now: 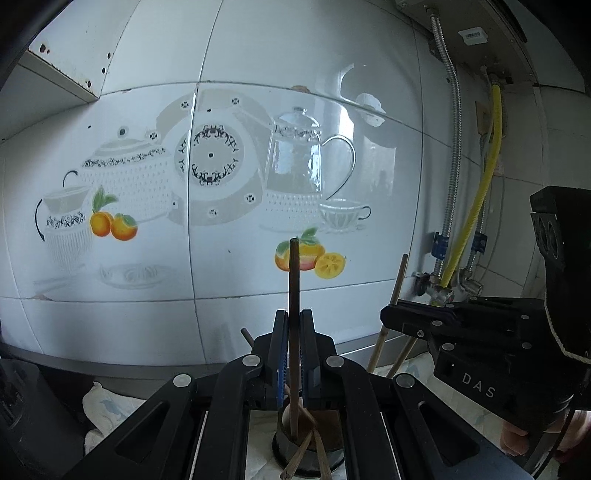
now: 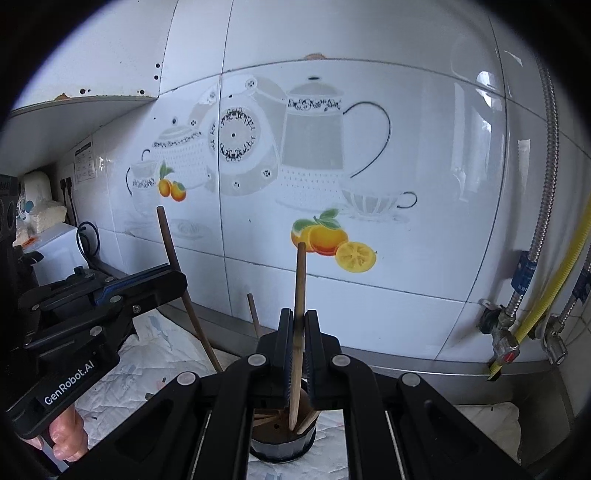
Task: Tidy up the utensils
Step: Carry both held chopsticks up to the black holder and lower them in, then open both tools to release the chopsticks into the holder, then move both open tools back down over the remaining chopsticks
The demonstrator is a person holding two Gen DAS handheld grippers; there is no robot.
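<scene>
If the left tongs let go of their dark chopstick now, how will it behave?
Likely stiff: the dark chopstick stands straight in the left tongs. Its tip is already in the holder, so it should drop in and lean like the others. The thin round shaft may slip sideways.

Lower end of dark chopstick hidden behind left gripper linkage. Holder base partly blocked by right gripper arms (contents count unclear). Wall notice print too small to read. Water heater cut off at top edge. Left hand mostly out of frame.
</scene>
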